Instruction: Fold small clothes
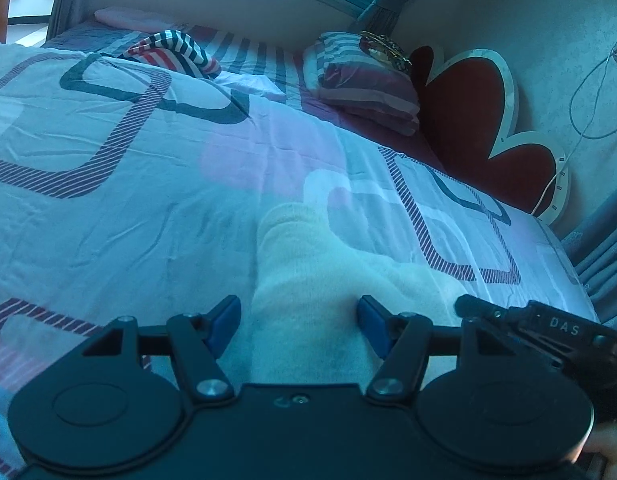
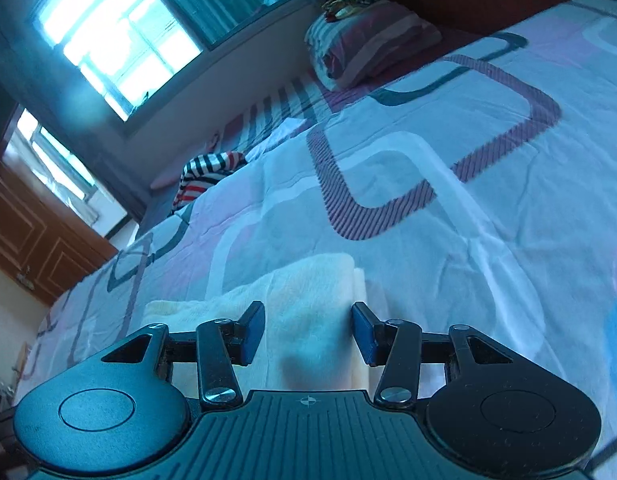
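Cream sock [image 1: 308, 280] lies low centre on the quilt [image 1: 108, 140] in the left wrist view, between the parted, non-gripping pads of the left gripper [image 1: 298, 324]; "DAS" is legible on the right gripper [image 1: 548, 328], lower right. In the right wrist view, the right gripper [image 2: 308, 330] straddles the sock [image 2: 308, 300], released, bottom centre; striped garment [image 2: 204, 176] centre left.

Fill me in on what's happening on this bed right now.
A person is folding a small cream fleecy garment on a patterned quilt, with a two-finger gripper in each hand. The left gripper and the right gripper both stand open, blue pads on either side of the cloth, neither pinching it. A crumpled striped garment lies farther up the bed, untouched.
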Motion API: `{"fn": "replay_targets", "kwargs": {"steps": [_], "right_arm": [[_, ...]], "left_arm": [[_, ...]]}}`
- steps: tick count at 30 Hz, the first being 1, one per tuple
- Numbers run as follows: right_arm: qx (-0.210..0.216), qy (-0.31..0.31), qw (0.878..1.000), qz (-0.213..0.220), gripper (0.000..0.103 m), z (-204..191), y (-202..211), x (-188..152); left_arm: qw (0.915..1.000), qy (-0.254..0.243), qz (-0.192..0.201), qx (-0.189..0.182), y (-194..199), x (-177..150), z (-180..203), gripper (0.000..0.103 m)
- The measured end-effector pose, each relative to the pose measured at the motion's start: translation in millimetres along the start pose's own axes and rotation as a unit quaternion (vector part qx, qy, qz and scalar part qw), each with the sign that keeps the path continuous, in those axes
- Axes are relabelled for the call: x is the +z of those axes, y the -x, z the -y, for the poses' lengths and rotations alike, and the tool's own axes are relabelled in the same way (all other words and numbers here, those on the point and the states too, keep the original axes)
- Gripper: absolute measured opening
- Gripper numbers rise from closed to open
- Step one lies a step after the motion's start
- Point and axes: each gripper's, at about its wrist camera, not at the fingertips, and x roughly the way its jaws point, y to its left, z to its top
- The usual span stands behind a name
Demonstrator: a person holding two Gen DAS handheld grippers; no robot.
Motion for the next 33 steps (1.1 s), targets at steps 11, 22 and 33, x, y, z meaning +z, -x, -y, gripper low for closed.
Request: {"fn": "replay_targets", "kwargs": {"steps": [11, 22, 33], "right_arm": [[-0.09, 0.143, 0.985, 0.034, 0.005, -15.8, -20.0, -15.4], [-0.03, 0.049, 0.998, 0.022, 0.015, 8.5, 27.4, -17.6], [-0.009, 0.023, 1.0, -0.013, 0.02, 2.7, 100.5, -82.6]], "left_arm": [[0.999, -0.041, 0.017, 0.003, -15.2, -2.7, 11.4, 0.041], [0.9989, -0.045, 0.008, 0.008, 11.1, -8.8, 0.0, 0.065], [0.9987, -0.051, -0.005, -0.004, 71.8, -56.3, -21.0, 0.066]]}}
